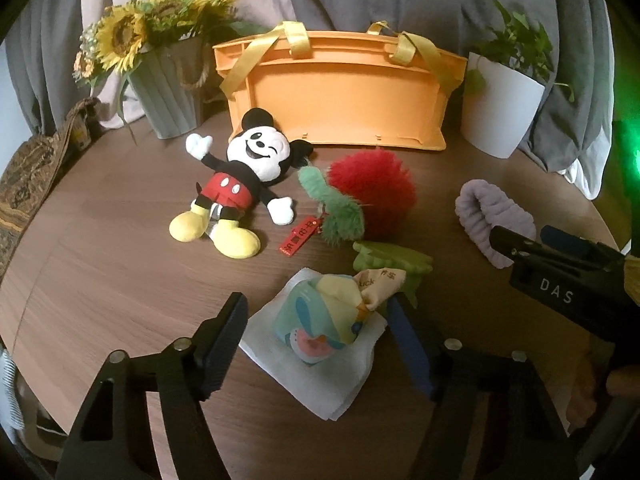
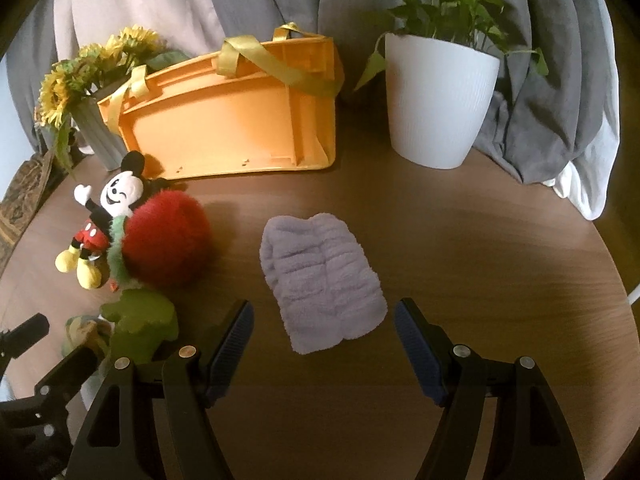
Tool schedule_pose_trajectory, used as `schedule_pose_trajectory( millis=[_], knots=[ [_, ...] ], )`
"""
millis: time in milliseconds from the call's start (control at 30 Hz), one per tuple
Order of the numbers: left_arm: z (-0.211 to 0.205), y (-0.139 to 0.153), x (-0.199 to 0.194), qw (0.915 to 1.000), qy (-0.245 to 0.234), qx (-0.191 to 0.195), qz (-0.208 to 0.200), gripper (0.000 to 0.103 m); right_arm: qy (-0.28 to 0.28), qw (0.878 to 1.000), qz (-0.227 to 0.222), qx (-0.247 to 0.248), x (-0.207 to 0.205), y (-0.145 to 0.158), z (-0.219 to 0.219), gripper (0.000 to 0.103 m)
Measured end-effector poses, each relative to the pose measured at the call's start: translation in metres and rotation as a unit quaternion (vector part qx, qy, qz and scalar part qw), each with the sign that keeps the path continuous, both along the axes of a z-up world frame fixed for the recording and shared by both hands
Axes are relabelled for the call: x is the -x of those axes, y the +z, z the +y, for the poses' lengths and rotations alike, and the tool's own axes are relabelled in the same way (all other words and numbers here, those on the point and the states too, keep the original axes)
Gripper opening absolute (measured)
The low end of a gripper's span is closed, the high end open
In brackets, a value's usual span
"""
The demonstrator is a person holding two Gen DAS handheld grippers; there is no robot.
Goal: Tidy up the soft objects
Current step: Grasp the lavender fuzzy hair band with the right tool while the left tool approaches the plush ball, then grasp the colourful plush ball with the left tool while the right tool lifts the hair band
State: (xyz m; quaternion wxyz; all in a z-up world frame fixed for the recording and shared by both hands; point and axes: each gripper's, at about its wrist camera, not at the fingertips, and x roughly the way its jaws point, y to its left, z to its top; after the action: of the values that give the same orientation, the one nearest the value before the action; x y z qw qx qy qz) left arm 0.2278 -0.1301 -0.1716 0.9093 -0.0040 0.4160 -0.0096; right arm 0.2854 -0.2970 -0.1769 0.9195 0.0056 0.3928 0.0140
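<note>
On the round wooden table lie a Mickey plush (image 1: 236, 184) (image 2: 108, 216), a red fluffy apple toy (image 1: 372, 196) (image 2: 166, 240) with green leaf, a green claw clip (image 1: 394, 264) (image 2: 142, 316), a colourful cloth bundle (image 1: 328, 316) on a white folded towel (image 1: 320, 376), and a lilac fleece headband (image 1: 492, 220) (image 2: 320, 276). An orange basket (image 1: 340, 92) (image 2: 228, 120) with yellow straps stands at the back. My left gripper (image 1: 320, 344) is open around the bundle and towel. My right gripper (image 2: 324, 340) is open just in front of the headband; it also shows in the left wrist view (image 1: 568, 276).
A grey pot of sunflowers (image 1: 160, 60) (image 2: 92, 92) stands back left, a white pot with a green plant (image 1: 500, 104) (image 2: 436, 100) back right. Grey and white cloth hangs behind. A patterned fabric (image 1: 32, 168) lies at the left table edge.
</note>
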Motion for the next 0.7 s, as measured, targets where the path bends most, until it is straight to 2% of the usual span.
schedule_pose_trajectory(
  millis=[367,533,600,700],
  knots=[
    [0.011,-0.009,-0.008,0.9995,0.008,0.027,0.017,0.056,0.001,1.000,0.004,0.007,-0.007,-0.004,0.004,0.071],
    [0.011,-0.011,-0.009,0.9996,0.004,0.024,0.015,0.050,0.000,1.000,0.008,0.009,-0.008,-0.007,0.008,0.060],
    [0.011,-0.010,-0.008,0.9997,0.002,0.022,0.012,0.048,-0.002,1.000,0.010,0.007,-0.008,-0.009,0.009,0.052],
    [0.011,-0.010,-0.007,0.9997,0.001,0.020,0.011,0.047,-0.004,1.000,0.010,0.008,-0.006,-0.009,0.009,0.047]
  ],
)
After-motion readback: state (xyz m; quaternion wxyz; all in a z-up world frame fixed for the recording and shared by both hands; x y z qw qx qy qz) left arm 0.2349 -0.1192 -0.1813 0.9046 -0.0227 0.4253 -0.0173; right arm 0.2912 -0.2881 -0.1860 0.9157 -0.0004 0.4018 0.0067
